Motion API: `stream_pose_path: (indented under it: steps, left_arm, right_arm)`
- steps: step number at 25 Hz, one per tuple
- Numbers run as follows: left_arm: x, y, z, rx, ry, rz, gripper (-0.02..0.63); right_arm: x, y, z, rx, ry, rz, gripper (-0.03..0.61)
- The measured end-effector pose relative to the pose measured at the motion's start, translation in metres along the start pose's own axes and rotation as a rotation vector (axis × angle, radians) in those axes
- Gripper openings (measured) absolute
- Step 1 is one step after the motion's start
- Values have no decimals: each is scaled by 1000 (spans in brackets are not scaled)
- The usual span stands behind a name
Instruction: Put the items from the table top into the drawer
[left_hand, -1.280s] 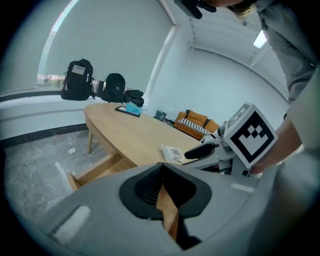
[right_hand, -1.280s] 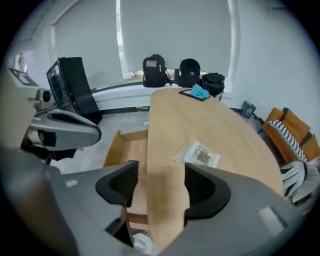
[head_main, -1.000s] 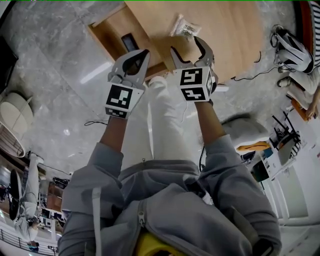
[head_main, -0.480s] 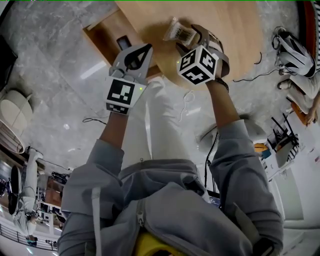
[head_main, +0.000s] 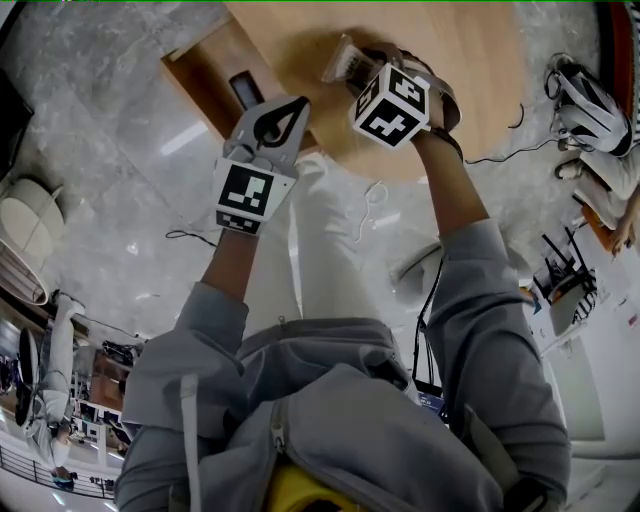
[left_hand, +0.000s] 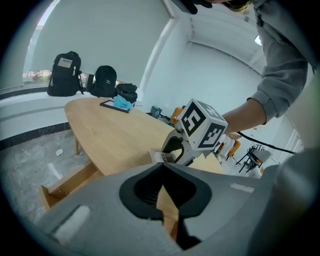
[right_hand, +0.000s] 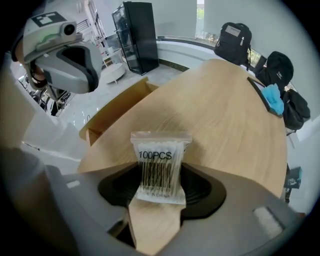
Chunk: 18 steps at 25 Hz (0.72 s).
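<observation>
Right gripper (right_hand: 160, 175) points steeply down at the table (right_hand: 235, 125), and between its jaws is the packet (right_hand: 160, 167), a clear bag of cotton swabs printed "100PCS". The jaws are closing right now. They stand about half spread, one pad at each long edge of the bag, and the plastic is nipped in at the waist where they meet it. The packet lies flat on the wood near the table's left end, close to the near edge.

From the head view, the right gripper (head_main: 375, 65) sits over the packet (head_main: 345, 62). Its marker cube (head_main: 392, 103) is tipped toward us and hides most of the jaws there. The table (head_main: 480, 60) runs off to the right.

Left gripper (left_hand: 161, 166) now: jaws pressed together, tips meeting, nothing between them. It hangs in the air above the table's near edge, angled downward. It is near the right gripper (left_hand: 174, 152) but clear of it and of the packet (left_hand: 162, 156).

The drawer (head_main: 205, 70) stands pulled out to the left of the table, just left of the left gripper (head_main: 298, 103). A dark flat thing (head_main: 245, 88) lies inside it, and I can't tell what it is. The packet is on the table top, not in the drawer (right_hand: 107, 117).
</observation>
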<state>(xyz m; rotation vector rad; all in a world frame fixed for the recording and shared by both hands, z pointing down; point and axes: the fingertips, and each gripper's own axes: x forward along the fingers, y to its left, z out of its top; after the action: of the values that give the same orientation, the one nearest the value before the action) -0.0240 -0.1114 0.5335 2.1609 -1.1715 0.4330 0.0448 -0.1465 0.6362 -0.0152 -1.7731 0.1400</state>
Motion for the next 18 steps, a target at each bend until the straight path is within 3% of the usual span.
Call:
stream_pose_path:
  steps: [7, 12, 18]
  left_arm:
    - [-8, 1, 2, 4, -8, 7, 0]
    - [-16, 1, -5, 5, -13, 6, 0]
    - [-33, 2, -15, 3, -22, 13, 0]
  right_arm:
    - [-1, 7, 2, -49, 24, -29, 193]
    - [-13, 14, 14, 41, -20, -56, 186]
    - [-35, 50, 34, 73, -60, -83, 184]
